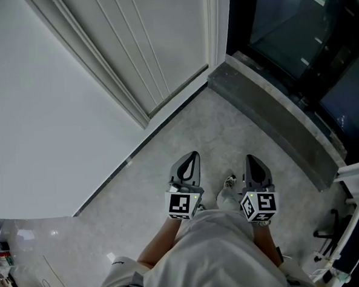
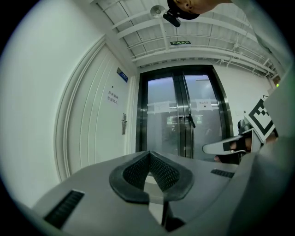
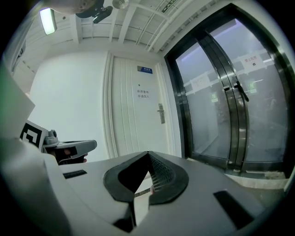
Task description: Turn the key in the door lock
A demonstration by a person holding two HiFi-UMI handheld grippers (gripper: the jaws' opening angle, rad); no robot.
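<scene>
Right gripper [image 3: 148, 154] jaws together, nothing seen held | left gripper [image 2: 149, 153] likewise | door lock [image 3: 161, 114] well ahead of you, key too small to see | turn not begun; you must first reach it.

Grey floor [image 1: 184, 127] (speckled) bears a stone threshold [image 1: 275, 117].

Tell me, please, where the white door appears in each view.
Head view: door at top centre, running down to the floor.
Left gripper view: door left of centre.
Right gripper view: door at centre.
Shared landmark: the dark glass doors on its right.
</scene>
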